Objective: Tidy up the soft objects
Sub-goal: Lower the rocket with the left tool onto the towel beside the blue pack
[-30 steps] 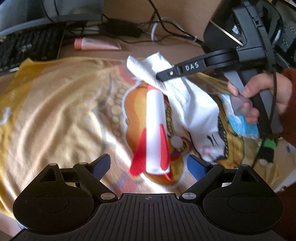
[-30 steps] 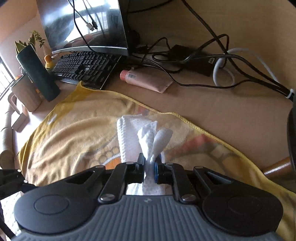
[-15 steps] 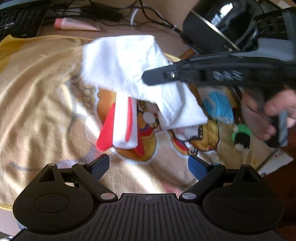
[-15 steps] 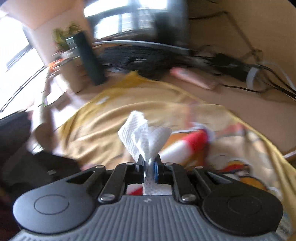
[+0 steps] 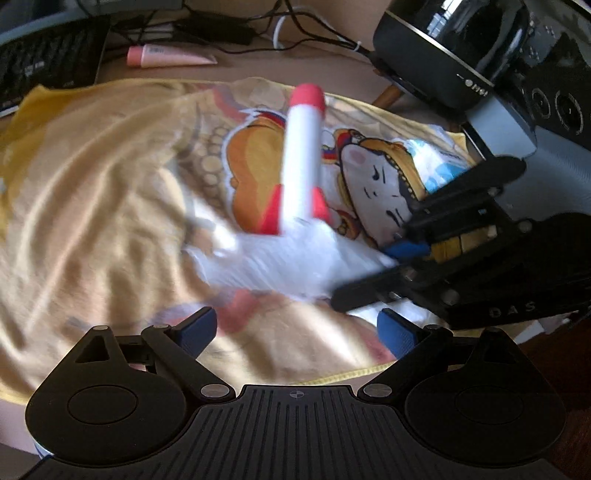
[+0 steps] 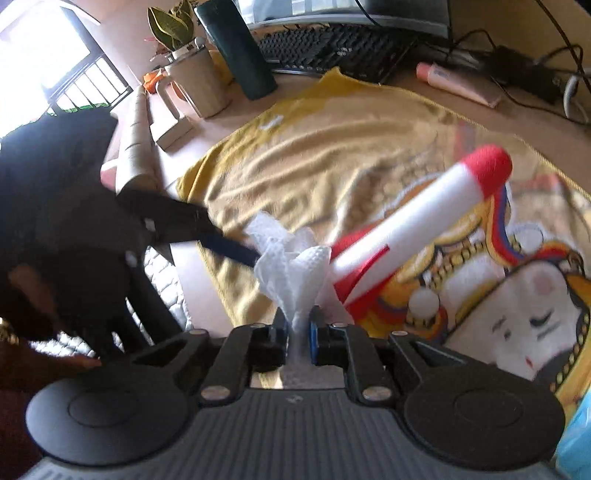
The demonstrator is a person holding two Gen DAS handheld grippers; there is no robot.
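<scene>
My right gripper (image 6: 299, 334) is clamped on the white tissue (image 6: 291, 258), which lies on the yellow towel (image 5: 92, 177) just beside the foam rocket (image 5: 301, 158). My left gripper (image 5: 297, 330) is spread wide, empty. Beyond the towel: a keyboard (image 6: 332, 46), a pink tube (image 5: 166, 59), cables (image 5: 236, 26).

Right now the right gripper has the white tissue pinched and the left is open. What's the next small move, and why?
Probably lower the right gripper and lay the white tissue flat on the yellow towel, clear of the foam rocket. The tissue is bunched between shut fingers beside the rocket's tail, and the left gripper hovers open, holding nothing.
</scene>
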